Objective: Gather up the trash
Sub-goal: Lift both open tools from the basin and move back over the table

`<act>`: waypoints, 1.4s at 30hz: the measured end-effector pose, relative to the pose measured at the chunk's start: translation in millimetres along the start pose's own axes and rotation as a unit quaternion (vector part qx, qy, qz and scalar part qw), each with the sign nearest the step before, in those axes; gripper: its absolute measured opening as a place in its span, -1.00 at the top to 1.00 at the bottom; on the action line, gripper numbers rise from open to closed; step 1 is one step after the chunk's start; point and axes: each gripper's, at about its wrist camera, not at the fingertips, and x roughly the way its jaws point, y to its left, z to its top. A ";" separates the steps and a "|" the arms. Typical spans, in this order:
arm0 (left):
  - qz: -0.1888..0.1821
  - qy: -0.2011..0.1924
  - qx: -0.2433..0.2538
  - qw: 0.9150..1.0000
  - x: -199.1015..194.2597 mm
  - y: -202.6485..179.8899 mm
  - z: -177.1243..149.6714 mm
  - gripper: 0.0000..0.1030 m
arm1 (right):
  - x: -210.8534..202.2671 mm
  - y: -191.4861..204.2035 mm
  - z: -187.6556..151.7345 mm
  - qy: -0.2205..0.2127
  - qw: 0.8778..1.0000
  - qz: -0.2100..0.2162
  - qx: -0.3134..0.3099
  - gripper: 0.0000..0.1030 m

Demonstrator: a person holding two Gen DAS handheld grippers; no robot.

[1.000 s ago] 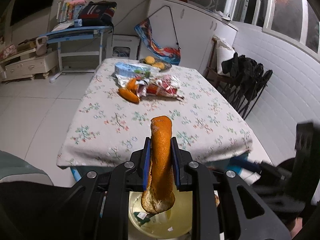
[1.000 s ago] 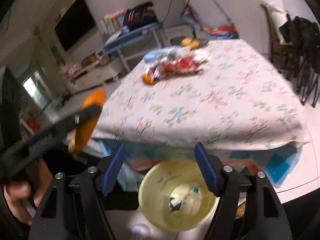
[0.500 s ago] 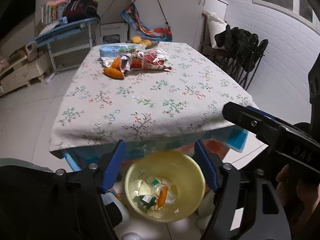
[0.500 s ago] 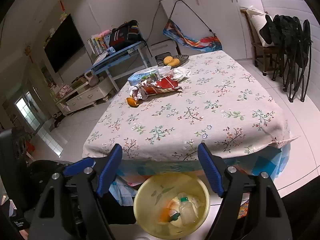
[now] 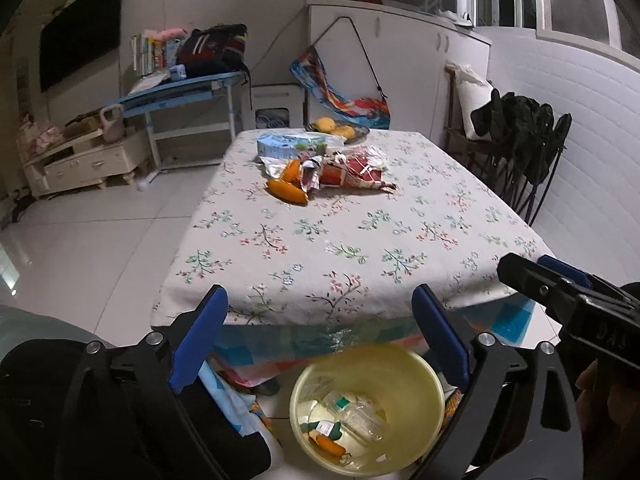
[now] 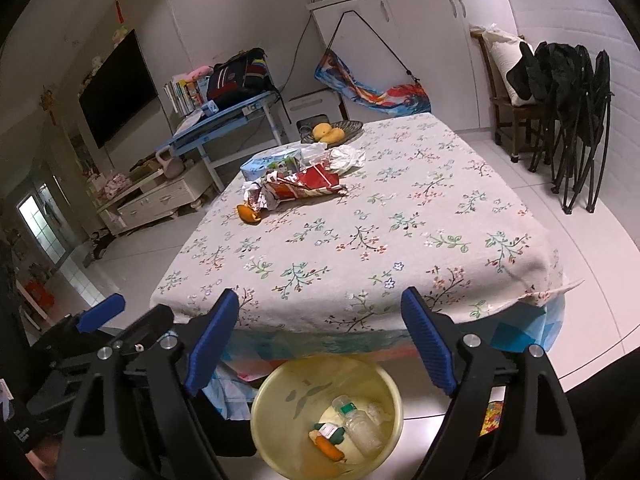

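Both grippers hang empty over a pale yellow plastic bin [image 5: 367, 408] on the floor at the near edge of the counter [image 5: 344, 240], with the collecting of trash partly done. The left gripper [image 5: 320, 332] has just been opening and its blue ribbed pads stand wide apart with nothing between them; the right gripper [image 6: 320, 336] has likewise just been opening and holds nothing. At the bottom of the round, smooth-walled bin lie an orange peel [image 6: 330, 447], a clear crumpled plastic bottle [image 6: 358, 426] with a green cap and a small green-and-white wrapper.

More remains on the counter, judging by the heap at its far end: a curved, waxy orange peel [image 5: 287, 191] lying just in front of crinkled red-and-silver snack wrappers [image 6: 306, 186], some crumpled white plastic film [image 6: 346, 157] and a flat blue-and-white box [image 6: 272, 162] that may or may not count as trash. Behind them a dark shallow dish [image 6: 340, 130] holds yellow fruit, apparently not waste. The counter is covered with a soft, off-white floral cloth that drapes over its edges, a glossy blue patterned sheet showing beneath. The near half of the cloth lies bare, so the remaining pieces sit well apart from the bin and each calls for a reach across.
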 end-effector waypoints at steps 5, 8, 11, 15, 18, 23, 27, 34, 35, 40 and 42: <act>-0.009 -0.005 -0.009 1.000 0.0 2.3 5.1 -0.75 | -3.8 4.0 2.0 -0.014 1.000 -0.010 -0.014 -0.68; -0.001 -0.018 0.002 1.000 1.1 3.1 19.8 -0.75 | -5.6 11.1 12.5 -0.028 0.999 -0.014 -0.037 -0.73; 0.007 -0.037 0.003 0.999 0.7 8.6 37.6 -0.75 | -8.0 18.0 28.2 -0.049 0.997 -0.013 -0.056 -0.79; 0.015 -0.049 0.004 0.999 7.2 19.6 61.4 -0.76 | -6.5 23.0 49.9 -0.070 0.994 -0.015 -0.081 -0.82; 0.019 -0.054 -0.002 0.998 12.4 27.7 72.0 -0.78 | -2.8 21.9 55.6 -0.079 0.993 -0.024 -0.089 -0.84; 0.011 -0.056 -0.014 0.998 27.3 36.9 89.6 -0.80 | 11.5 17.1 58.8 -0.067 0.994 -0.016 -0.080 -0.84; 0.014 -0.046 -0.024 0.999 41.6 40.1 96.7 -0.81 | 18.2 16.9 66.2 -0.071 0.994 -0.014 -0.077 -0.84; 0.025 -0.037 -0.016 0.999 67.3 39.9 118.8 -0.82 | 34.9 21.2 101.0 -0.069 0.993 0.004 -0.099 -0.85; 0.028 -0.038 -0.013 0.999 71.0 40.6 123.6 -0.82 | 37.6 23.2 107.6 -0.071 0.991 0.005 -0.111 -0.85; 0.055 -0.029 -0.019 0.998 92.8 56.6 139.0 -0.83 | 56.5 18.4 130.5 -0.079 0.988 -0.005 -0.136 -0.86; 0.059 -0.008 -0.048 0.997 104.0 68.4 136.7 -0.83 | 68.7 6.5 130.9 -0.063 0.993 -0.003 -0.101 -0.86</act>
